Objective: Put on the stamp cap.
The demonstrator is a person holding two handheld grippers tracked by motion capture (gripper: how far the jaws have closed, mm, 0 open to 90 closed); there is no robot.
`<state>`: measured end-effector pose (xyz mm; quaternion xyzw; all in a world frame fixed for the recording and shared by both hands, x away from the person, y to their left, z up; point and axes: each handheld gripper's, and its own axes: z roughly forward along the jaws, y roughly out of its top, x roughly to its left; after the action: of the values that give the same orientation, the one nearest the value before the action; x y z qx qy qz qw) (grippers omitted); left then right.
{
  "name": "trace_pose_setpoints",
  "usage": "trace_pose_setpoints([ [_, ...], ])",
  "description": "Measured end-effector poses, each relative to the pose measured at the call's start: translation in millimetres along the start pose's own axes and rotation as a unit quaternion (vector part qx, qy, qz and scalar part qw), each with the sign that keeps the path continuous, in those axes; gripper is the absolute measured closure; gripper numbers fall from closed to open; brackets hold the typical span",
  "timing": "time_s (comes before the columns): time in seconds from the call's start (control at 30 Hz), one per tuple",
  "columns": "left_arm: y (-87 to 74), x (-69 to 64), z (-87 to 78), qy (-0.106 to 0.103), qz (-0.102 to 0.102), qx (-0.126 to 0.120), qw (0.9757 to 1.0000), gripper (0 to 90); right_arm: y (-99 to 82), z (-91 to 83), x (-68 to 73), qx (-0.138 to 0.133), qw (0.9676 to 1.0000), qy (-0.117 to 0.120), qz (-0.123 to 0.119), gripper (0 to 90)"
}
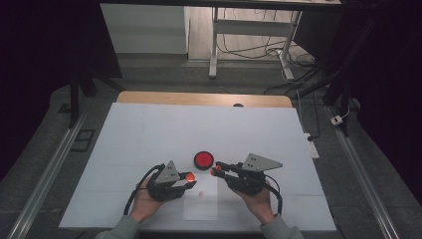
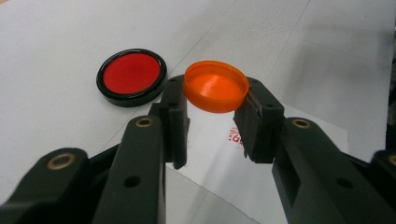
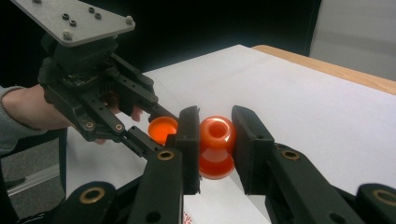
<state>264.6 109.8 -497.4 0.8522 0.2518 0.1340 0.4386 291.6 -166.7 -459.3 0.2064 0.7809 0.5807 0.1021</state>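
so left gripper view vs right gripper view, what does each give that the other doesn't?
Left gripper view alone: the black-rimmed red pad lying flat on the white sheet, and the orange cap seen into its hollow, clamped by the left gripper. Right gripper view alone: the orange stamp body clamped by the right gripper, the bare wooden table edge, and a hand. Shared: the cap, the white sheet and a red printed mark on paper.

An orange cap (image 2: pixel 215 86), an orange stamp body (image 3: pixel 216 145), a black-rimmed red ink pad (image 2: pixel 131 77), a white bench cover (image 1: pixel 149 134) and black grippers.
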Motion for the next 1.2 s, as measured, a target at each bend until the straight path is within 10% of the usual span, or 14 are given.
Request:
trace_pose_setpoints([
  [1.2, 23.7, -14.3, 37.2, -0.033, 0.016, 0.002, 0.9993, 64.6, -2.8, 6.3, 7.1, 0.008, 0.9999, 0.013, 0.000, 73.3],
])
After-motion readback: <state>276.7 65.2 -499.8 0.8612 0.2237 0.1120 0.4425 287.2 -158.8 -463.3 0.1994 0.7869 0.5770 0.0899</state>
